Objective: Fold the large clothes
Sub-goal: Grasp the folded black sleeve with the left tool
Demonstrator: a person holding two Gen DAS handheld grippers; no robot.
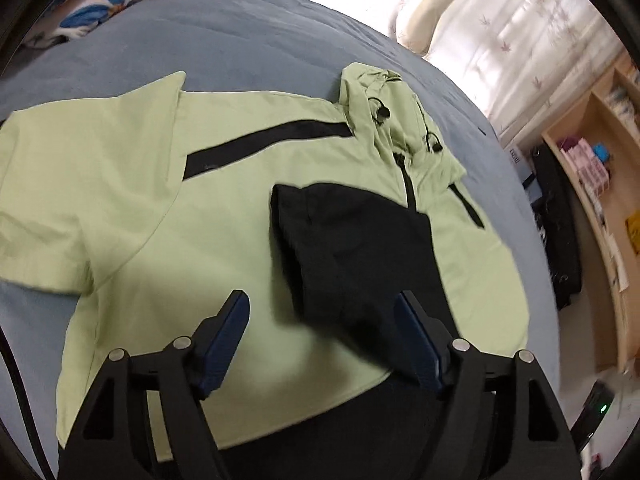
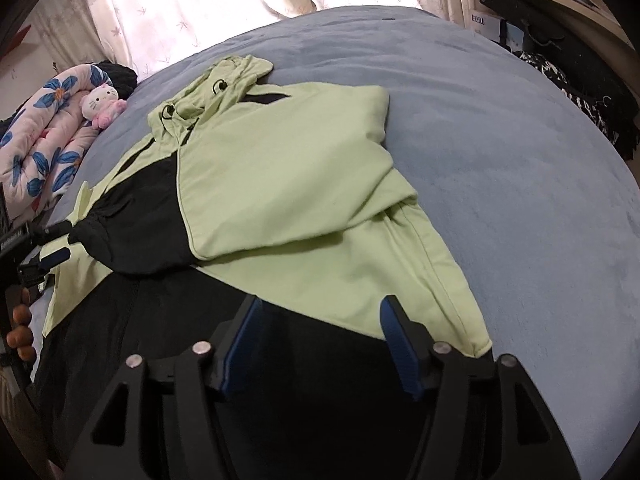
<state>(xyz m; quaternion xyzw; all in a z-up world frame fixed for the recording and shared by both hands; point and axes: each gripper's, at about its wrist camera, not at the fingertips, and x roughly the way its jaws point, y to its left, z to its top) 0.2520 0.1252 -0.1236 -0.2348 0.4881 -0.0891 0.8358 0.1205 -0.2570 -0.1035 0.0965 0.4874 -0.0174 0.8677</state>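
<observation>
Setting: blue bed cover (image 1: 248,40), pale curtains (image 1: 520,32) behind, wooden shelving (image 1: 600,184) along one side.

Garment: light green hooded jacket (image 1: 132,184) with black panels, spread flat on the bed cover, hood (image 1: 380,104) bunched toward the curtain side.

Folds: black-cuffed sleeve (image 1: 348,240) laid across the chest in the left wrist view; green sleeve (image 2: 280,168) folded inward over the body in the right wrist view.

Left gripper (image 1: 322,312): jaws wide apart, poised above the end of the black-cuffed sleeve; blue pads (image 1: 224,344) clear of the cloth, nothing gripped. Motion blur around the sleeve end.

Right gripper (image 2: 320,316): jaws parted over the lower hem where green meets black; nothing clamped between the pads, though contact with the cloth beneath cannot be told.

Hand: fingertips (image 2: 20,320) on the other tool's handle, visible at the left edge of the right wrist view.

Bedside: floral quilt (image 2: 44,136) rolled at the bed's edge, white-and-pink plush cat (image 2: 102,104) resting against it.
</observation>
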